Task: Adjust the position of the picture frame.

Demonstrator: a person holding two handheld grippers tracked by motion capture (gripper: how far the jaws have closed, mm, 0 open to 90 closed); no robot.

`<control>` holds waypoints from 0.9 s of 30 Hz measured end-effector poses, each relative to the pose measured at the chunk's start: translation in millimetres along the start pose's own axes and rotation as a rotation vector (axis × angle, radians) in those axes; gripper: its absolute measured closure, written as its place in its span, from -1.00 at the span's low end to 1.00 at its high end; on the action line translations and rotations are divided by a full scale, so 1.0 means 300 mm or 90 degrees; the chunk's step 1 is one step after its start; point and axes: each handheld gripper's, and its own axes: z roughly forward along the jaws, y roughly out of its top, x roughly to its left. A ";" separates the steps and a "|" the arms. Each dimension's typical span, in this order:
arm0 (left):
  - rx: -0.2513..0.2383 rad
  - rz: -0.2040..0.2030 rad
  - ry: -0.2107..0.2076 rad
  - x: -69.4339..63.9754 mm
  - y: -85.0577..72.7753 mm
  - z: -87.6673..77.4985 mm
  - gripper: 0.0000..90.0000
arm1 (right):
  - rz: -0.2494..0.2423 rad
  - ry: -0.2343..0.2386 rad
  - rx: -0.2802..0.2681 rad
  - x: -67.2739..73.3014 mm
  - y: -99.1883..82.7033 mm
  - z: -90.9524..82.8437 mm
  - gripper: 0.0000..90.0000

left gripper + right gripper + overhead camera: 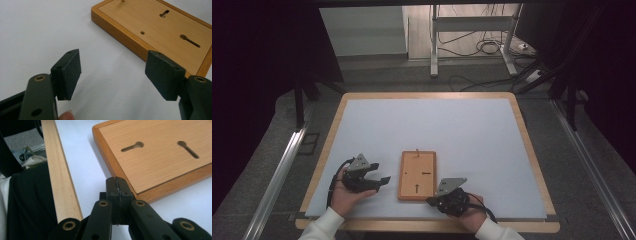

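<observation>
Although both grippers flank the wooden board [417,175], which lies flat on the table [462,130] with its long axis running near to far, the right gripper [432,201] sits closer, just off the board's near right corner, jaws pressed together on nothing. The left gripper [385,181] waits to the board's left, jaws spread and pointed toward its long side.

Orange-brown wooden board [417,175], black fingers [68,72]
</observation>
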 end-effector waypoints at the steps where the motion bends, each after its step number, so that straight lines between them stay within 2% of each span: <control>1: 0.001 0.000 -0.001 0.000 0.000 0.001 -0.36 | 0.005 -0.001 -0.005 -0.003 0.000 -0.006 1.00; 7: 0.002 0.001 -0.001 -0.001 0.000 0.001 -0.36 | 0.012 -0.002 -0.011 -0.003 -0.004 -0.010 1.00; 9: 0.001 0.001 0.000 0.000 0.000 -0.001 -0.36 | 0.029 0.011 -0.036 -0.008 -0.004 -0.035 1.00; 10: 0.001 0.001 0.000 0.000 0.000 -0.001 -0.36 | 0.029 0.011 -0.036 -0.008 -0.004 -0.035 1.00; 11: 0.000 -0.001 0.000 0.003 -0.001 -0.001 -0.36 | 0.037 -0.006 -0.058 -0.021 -0.004 -0.078 1.00; 13: 0.000 -0.001 0.000 0.004 -0.001 0.000 -0.36 | 0.041 -0.014 -0.066 -0.029 -0.006 -0.096 1.00; 14: 0.002 0.000 -0.001 0.003 -0.002 0.001 -0.36 | 0.067 -0.048 -0.082 -0.066 -0.028 -0.145 1.00; 16: 0.003 0.001 -0.002 0.001 -0.001 0.002 -0.36 | 0.083 -0.071 -0.081 -0.090 -0.051 -0.167 1.00; 17: 0.003 0.001 -0.002 0.001 -0.001 0.002 -0.36 | 0.083 -0.071 -0.081 -0.090 -0.051 -0.167 1.00; 19: 0.004 0.001 0.000 0.001 -0.001 0.002 -0.36 | 0.118 -0.104 -0.077 -0.136 -0.101 -0.202 0.88; 20: 0.004 0.001 0.000 0.001 -0.001 0.002 -0.36 | 0.118 -0.104 -0.077 -0.136 -0.101 -0.202 0.88; 22: 0.007 0.001 0.001 0.003 -0.002 0.006 -0.36 | 0.137 -0.124 -0.082 -0.164 -0.128 -0.224 0.51; 24: 0.010 0.001 0.001 0.004 -0.003 0.009 -0.36 | 0.148 -0.137 -0.085 -0.175 -0.137 -0.231 0.32; 25: 0.010 0.001 0.001 0.004 -0.003 0.009 -0.36 | 0.148 -0.137 -0.085 -0.175 -0.137 -0.231 0.32; 26: 0.011 0.002 0.002 0.003 -0.003 0.010 -0.36 | 0.159 -0.157 -0.092 -0.183 -0.142 -0.231 0.09; 27: 0.011 0.003 0.002 0.001 -0.003 0.010 -0.36 | 0.164 -0.161 -0.092 -0.186 -0.141 -0.230 0.01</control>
